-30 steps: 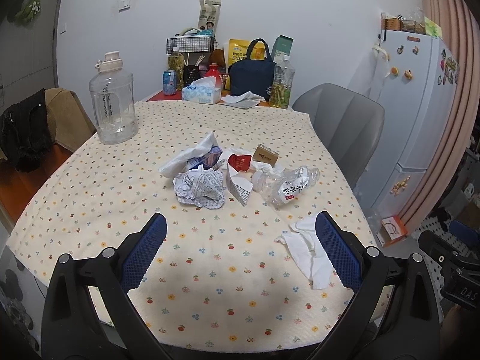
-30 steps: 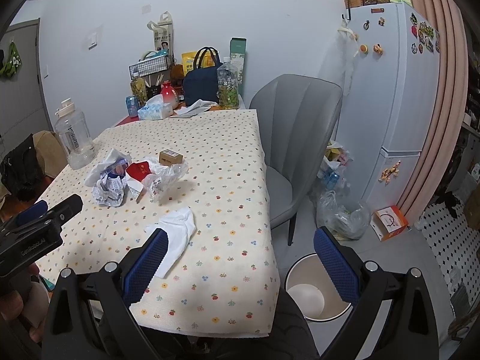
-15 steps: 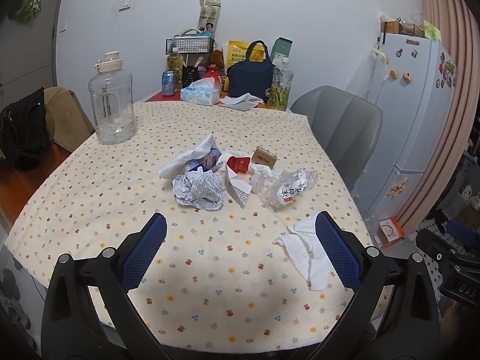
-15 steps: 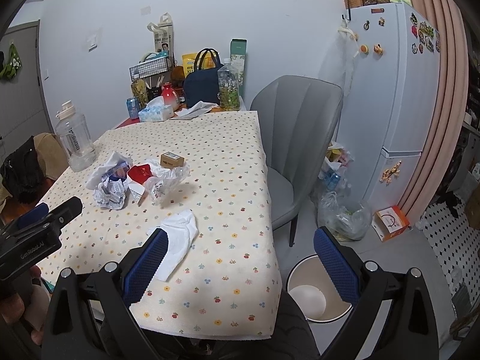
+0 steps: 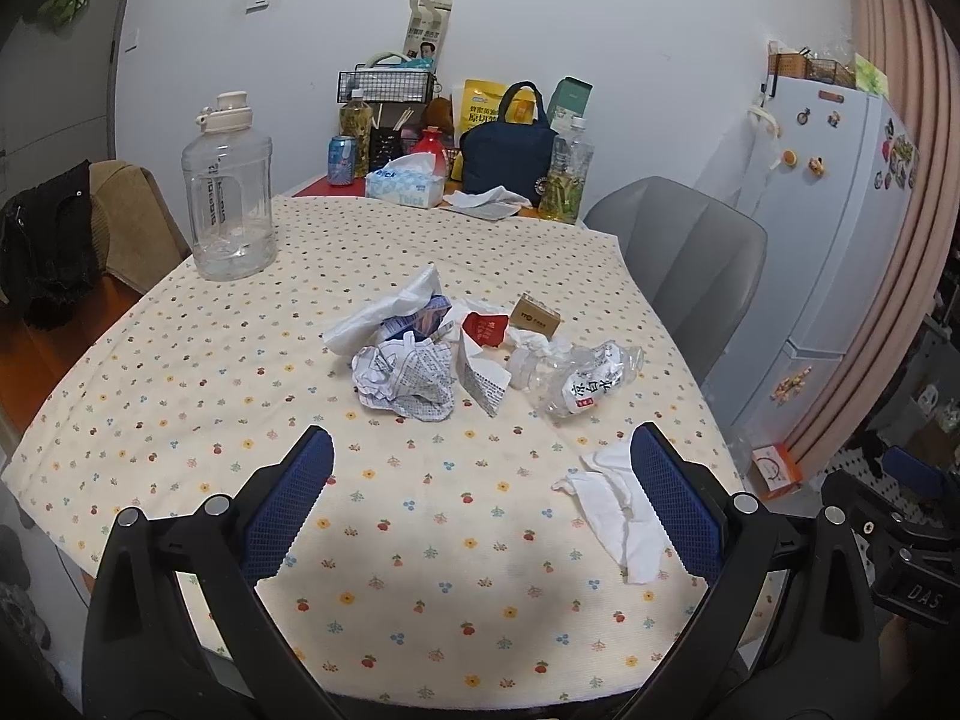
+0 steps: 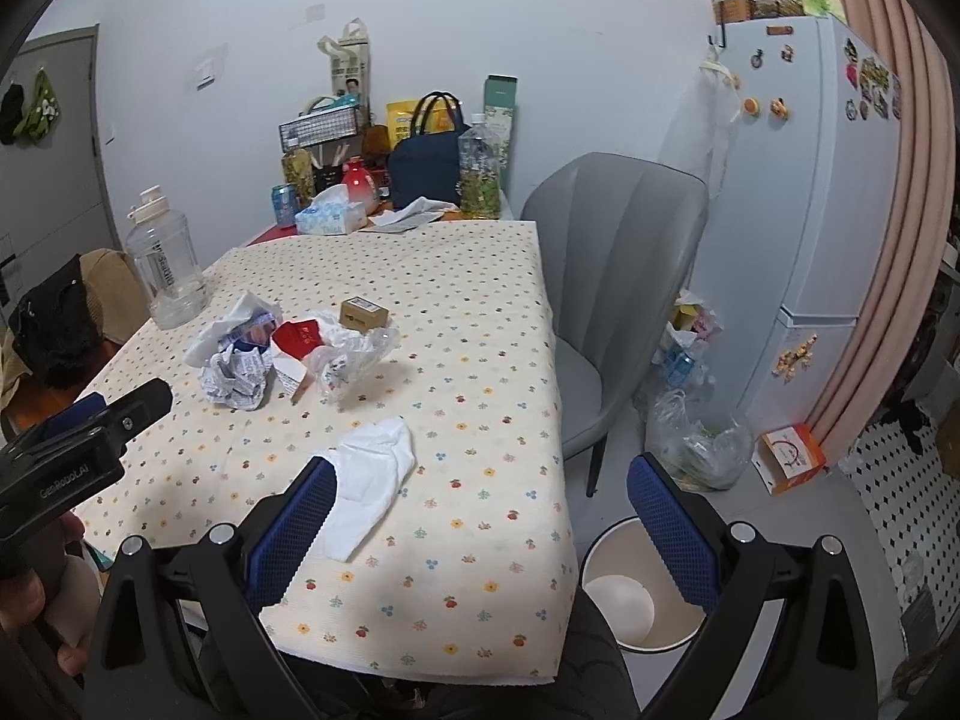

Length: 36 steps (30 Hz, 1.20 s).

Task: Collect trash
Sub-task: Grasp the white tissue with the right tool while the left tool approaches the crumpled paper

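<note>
Haven't picked anything yet. My left gripper [image 5: 477,495] and right gripper [image 6: 474,525] both spread wide, empty. Next: close right on crumpled white paper napkin [image 6: 372,480], drop in round white bin [image 6: 642,588].

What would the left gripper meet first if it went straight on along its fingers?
Probably the floral tablecloth itself, bare between the open left gripper fingers. Past that lies the crumpled printed paper at the near edge of the trash pile. The white tissue sits off-line, by the right-hand finger. Depth is uncertain.
</note>
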Tool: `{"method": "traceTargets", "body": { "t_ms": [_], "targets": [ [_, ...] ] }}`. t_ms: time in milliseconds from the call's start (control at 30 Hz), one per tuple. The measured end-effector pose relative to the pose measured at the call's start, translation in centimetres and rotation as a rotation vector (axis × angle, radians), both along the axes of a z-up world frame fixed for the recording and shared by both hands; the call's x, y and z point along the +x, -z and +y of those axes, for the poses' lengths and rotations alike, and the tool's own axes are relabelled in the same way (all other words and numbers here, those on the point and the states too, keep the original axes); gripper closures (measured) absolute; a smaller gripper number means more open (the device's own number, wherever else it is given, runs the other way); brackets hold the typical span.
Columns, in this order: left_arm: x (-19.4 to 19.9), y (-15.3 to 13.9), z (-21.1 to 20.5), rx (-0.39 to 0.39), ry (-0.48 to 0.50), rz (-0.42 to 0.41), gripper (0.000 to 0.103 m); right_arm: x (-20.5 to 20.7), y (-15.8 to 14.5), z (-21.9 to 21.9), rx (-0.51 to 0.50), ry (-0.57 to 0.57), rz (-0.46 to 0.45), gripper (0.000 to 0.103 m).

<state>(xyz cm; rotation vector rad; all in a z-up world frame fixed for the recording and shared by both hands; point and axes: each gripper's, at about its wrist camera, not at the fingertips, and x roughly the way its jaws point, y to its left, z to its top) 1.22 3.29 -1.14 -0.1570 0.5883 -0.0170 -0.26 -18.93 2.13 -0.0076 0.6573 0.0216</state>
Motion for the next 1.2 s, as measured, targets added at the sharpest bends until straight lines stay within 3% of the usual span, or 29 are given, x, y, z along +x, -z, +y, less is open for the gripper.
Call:
{"method": "traceTargets", "body": {
  "t_ms": [267, 800, 900, 967, 1067, 1200],
  "targets": [
    [0.7, 0.6, 2.9, -0.004, -0.068, 0.010, 0.005, 2.2, 0.9, 1.6, 0.015, -0.059, 0.035, 0.015],
    [2.8, 4.0, 8.6, -0.010, -0.200, 0.105, 0.005, 7.3, 7.7, 6.9, 0.038, -0.215, 0.224, 0.040],
    [3.6, 4.7, 9.0, -0.010, -0.204, 0.125, 0.005, 8.2, 9.2, 7.5, 0.043, -0.222, 0.267, 0.053],
    [4.0, 5.1, 9.1, -0.011, -0.203, 0.136, 0.005, 8.6, 10.0, 7.7, 0.047, -0.231, 0.298, 0.071],
    [5.0, 5.7, 9.1, -0.017, -0.195, 0.159, 0.005, 9.0, 10.5, 7.6, 0.041, -0.224, 0.293, 0.086],
    [6.5, 6.0, 8.5, -0.024, -0.170, 0.178, 0.005, 9.6, 10.3, 6.5, 0.112, -0.222, 0.297, 0.093]
  ]
}}
